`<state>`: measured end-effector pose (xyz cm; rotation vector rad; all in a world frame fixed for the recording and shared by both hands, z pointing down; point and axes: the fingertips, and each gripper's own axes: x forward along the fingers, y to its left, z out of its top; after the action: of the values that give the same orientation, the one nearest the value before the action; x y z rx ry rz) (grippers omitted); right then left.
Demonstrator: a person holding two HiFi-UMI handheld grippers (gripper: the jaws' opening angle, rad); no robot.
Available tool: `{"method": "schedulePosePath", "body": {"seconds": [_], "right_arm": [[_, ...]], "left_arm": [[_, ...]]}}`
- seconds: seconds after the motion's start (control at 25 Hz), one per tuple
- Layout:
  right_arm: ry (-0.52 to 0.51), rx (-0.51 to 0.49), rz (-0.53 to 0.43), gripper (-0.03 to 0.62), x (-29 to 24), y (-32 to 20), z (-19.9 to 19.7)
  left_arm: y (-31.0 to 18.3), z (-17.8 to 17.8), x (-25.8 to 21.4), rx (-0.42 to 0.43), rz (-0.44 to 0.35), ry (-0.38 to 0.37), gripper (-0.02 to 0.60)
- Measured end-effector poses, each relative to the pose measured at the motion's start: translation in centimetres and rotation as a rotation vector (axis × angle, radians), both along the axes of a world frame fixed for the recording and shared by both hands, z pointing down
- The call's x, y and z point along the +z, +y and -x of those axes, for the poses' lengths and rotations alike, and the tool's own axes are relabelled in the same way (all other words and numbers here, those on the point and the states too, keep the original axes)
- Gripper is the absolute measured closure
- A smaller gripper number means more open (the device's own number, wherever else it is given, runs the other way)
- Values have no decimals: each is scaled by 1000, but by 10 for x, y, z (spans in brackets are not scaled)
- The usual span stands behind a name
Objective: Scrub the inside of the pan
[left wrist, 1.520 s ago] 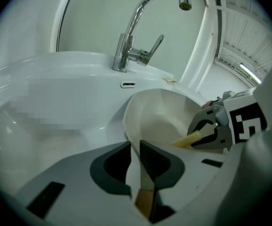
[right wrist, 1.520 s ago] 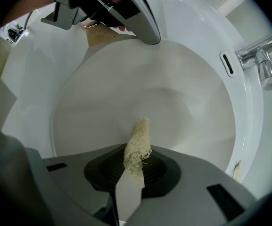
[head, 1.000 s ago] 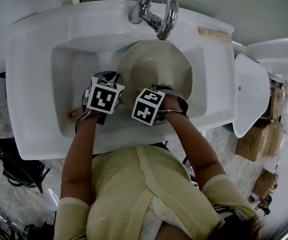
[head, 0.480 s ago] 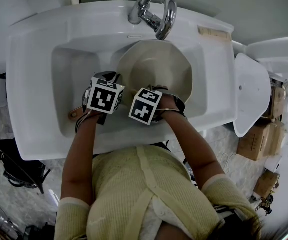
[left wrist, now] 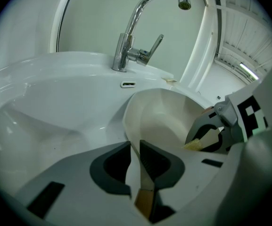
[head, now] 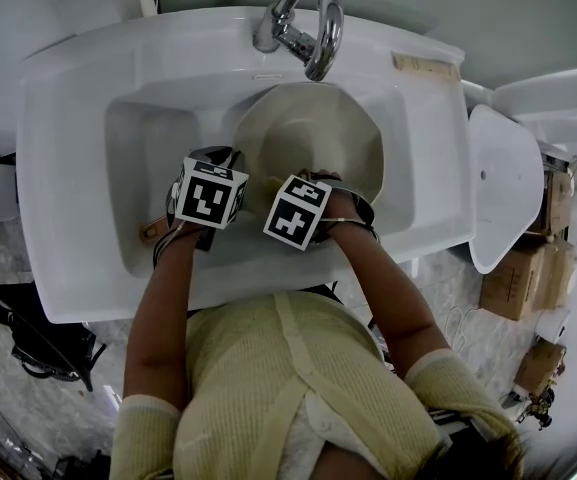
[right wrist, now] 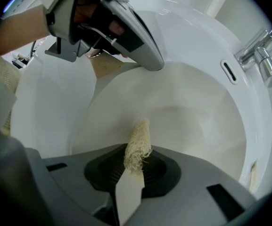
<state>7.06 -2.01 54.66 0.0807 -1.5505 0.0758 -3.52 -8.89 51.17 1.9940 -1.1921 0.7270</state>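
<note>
Where it sits in the white sink (head: 68, 168), cream pan (head: 308, 128), smooth interior.

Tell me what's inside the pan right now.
Only the scrubber, clamped in the right gripper, over a bare pale bottom. From above, the gripper and hand cover the near part of the pan; whether the scrubber touches it cannot be told.

sweater (head: 268, 388): pale yellow knit | marker cubes (head: 209, 193): black-white squares
</note>
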Motion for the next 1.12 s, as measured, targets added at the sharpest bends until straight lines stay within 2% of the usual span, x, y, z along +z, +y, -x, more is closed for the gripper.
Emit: {"method": "schedulePosePath", "body": {"seconds": [0.44, 1.12], "right_arm": [[-84, 88, -63, 507, -20, -5, -7], [-196, 244, -173, 507, -50, -12, -21]], "left_arm": [[1, 1, -1, -2, 5, 13, 480], [6, -2, -10, 40, -35, -45, 479]]}}
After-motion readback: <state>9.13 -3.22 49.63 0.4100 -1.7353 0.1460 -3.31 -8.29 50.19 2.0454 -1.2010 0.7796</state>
